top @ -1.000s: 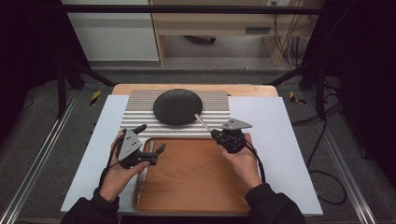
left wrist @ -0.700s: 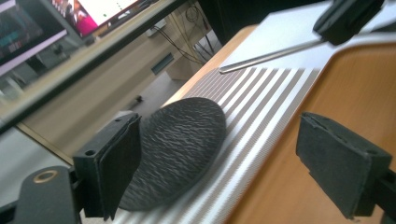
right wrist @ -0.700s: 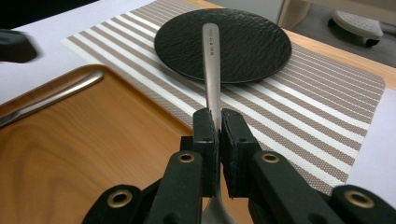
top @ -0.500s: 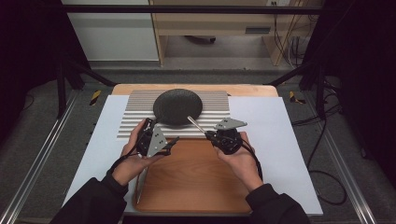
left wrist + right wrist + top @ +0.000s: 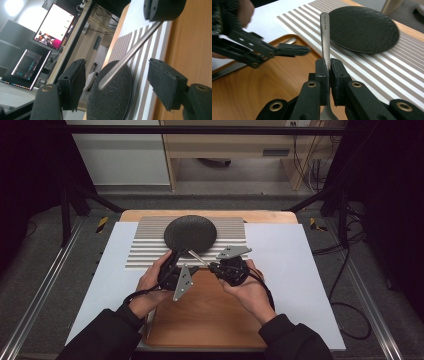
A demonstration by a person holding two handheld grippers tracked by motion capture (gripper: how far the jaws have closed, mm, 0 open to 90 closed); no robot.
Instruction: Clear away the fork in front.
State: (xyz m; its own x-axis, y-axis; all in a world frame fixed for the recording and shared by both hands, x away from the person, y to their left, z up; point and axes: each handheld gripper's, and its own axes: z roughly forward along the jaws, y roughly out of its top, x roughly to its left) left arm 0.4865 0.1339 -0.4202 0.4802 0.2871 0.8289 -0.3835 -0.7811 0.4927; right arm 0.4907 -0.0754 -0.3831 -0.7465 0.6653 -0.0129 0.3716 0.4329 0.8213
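While the right gripper (image 5: 328, 65) stands clamped on a metal utensil handle (image 5: 325, 32), its two jaws pressed flat against the steel, the handle's free end rises straight ahead of those jaws and points toward the black plate (image 5: 364, 28); the utensil's other end lies below the jaws and cannot be told as spoon or fork; stamped lettering runs along the handle, too small to read. The left gripper (image 5: 117, 80) has its jaws spread wide apart, one on each side of the handle's tip (image 5: 105, 83), without touching it; the tip sits between them and just ahead, with the plate (image 5: 112, 100) directly behind it. In the high view the left gripper (image 5: 176, 265) and the right gripper (image 5: 224, 268) are near each other, the handle (image 5: 196, 257) bridging the gap between them; the striped placemat (image 5: 145, 247) lies beyond both grippers and carries the plate (image 5: 190, 232), while the wooden tray (image 5: 210, 315) lies beneath and behind them, toward the person; a white sheet (image 5: 295, 265) spreads under mat and tray alike. From the right gripper view, the left gripper (image 5: 294, 50) reaches in from the left, just beside the handle.
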